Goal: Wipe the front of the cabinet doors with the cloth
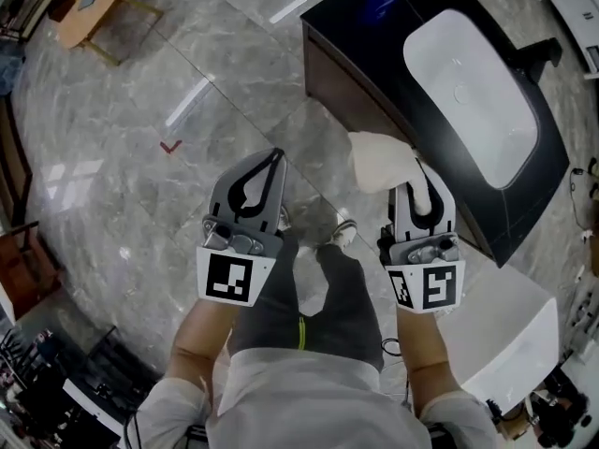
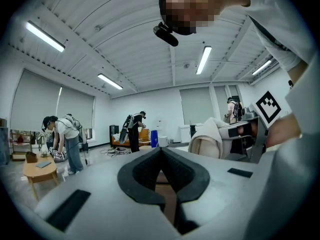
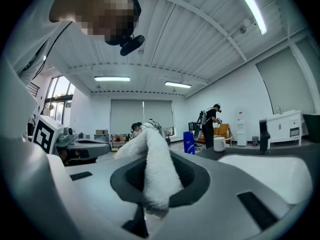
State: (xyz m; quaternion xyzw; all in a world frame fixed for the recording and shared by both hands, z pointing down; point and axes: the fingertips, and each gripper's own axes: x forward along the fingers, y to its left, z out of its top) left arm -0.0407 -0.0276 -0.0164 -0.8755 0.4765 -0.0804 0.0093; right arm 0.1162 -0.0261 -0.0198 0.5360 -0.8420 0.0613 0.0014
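On the grey marble floor (image 1: 140, 185) a person stands before a dark cabinet (image 1: 346, 78) whose top carries a white basin (image 1: 473, 96). The right hand-held gripper (image 1: 418, 178) has its jaws closed on a cream cloth (image 1: 382, 160). In the right gripper view a thick fold of it runs up between the jaws and flops over their tips. From the head view the bunched cloth sits just beside the cabinet's front face, but whether it touches the wood I cannot tell. The left hand-held gripper (image 1: 278, 154) is held over the floor, well apart from the cabinet. Its jaws are together with the tips meeting and nothing between them. A small wooden table (image 1: 89, 3) stands far off on the floor.
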